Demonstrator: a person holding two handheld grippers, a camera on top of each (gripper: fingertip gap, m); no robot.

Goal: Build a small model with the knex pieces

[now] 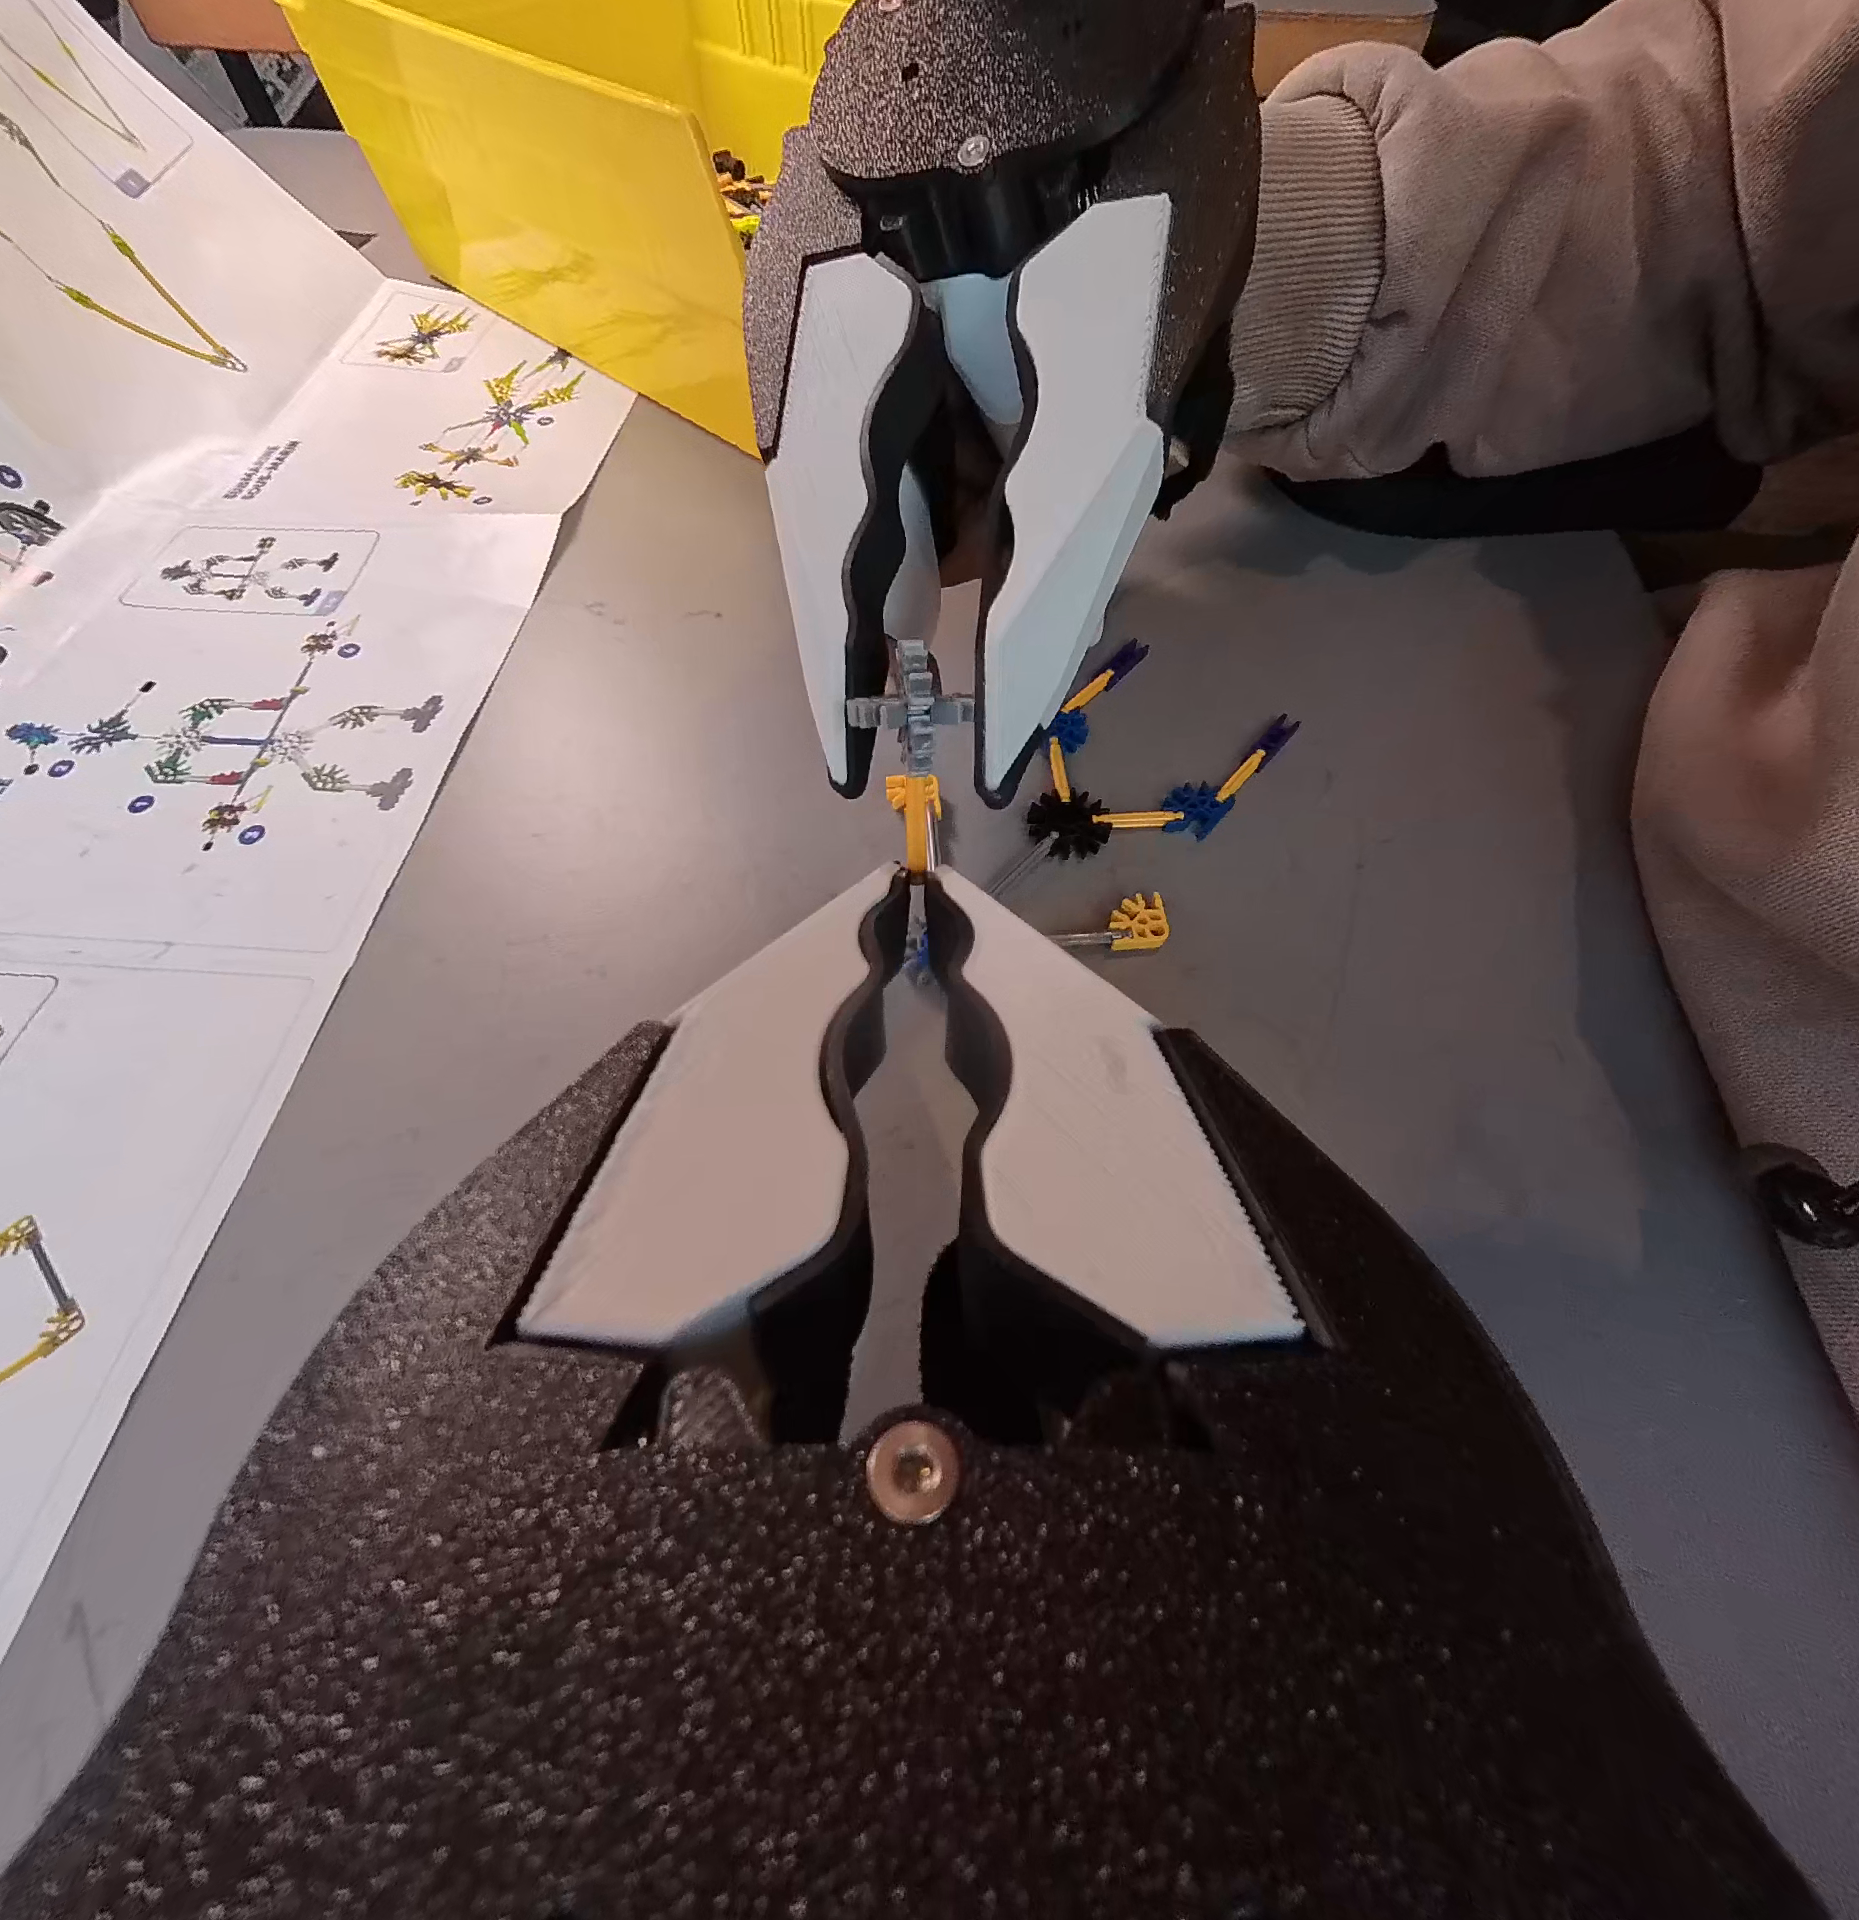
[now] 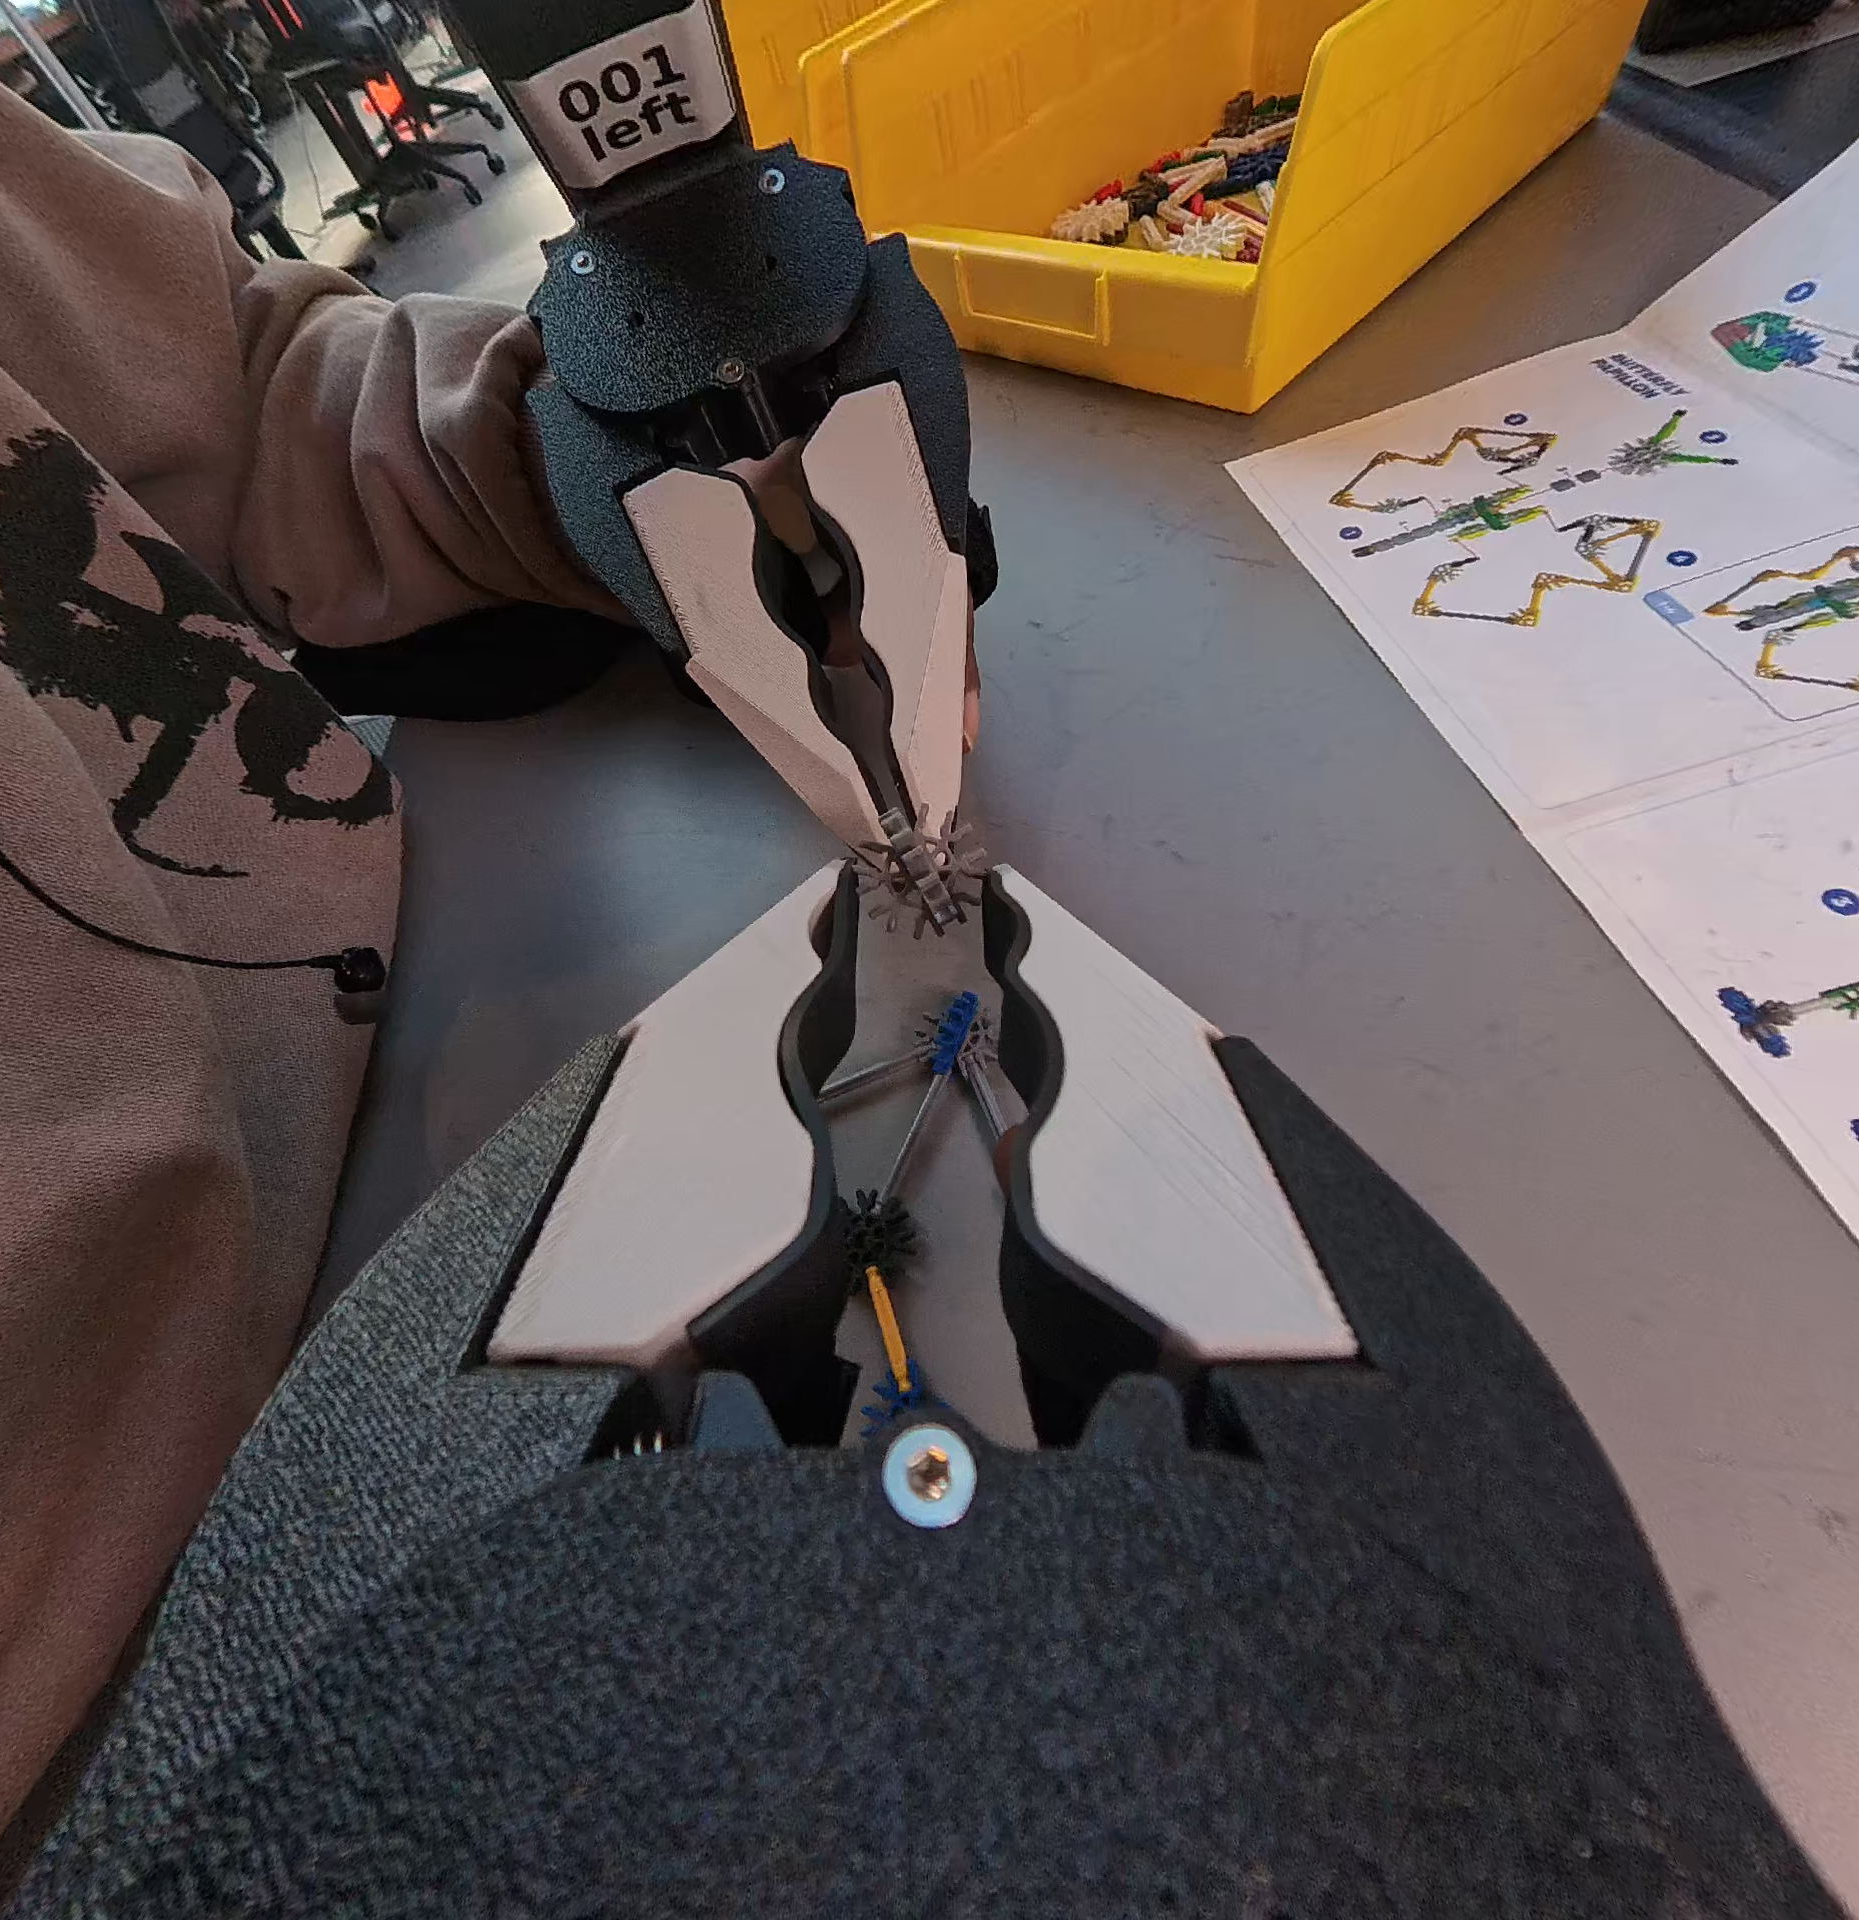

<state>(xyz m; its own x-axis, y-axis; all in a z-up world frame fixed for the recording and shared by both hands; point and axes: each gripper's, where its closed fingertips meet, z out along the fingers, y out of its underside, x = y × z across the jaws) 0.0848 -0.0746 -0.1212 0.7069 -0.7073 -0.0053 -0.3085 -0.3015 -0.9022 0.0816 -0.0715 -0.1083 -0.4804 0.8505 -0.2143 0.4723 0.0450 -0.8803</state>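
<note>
In the left wrist view my left gripper is shut on a short yellow rod with a yellow connector at its far end. That end meets a grey snowflake connector, which sits between the tips of my right gripper coming in from above. In the right wrist view my right gripper holds the grey connector at its tips, and the left gripper points down onto it. Both are held above the grey table. A partly built assembly with a black connector lies just beneath.
A yellow bin with several loose parts stands at the back. A paper instruction sheet lies on the table on one side, also in the right wrist view. A person's beige sleeve is on the other side. A loose yellow connector on a rod lies nearby. Less than 4 cm separates the two grippers' tips.
</note>
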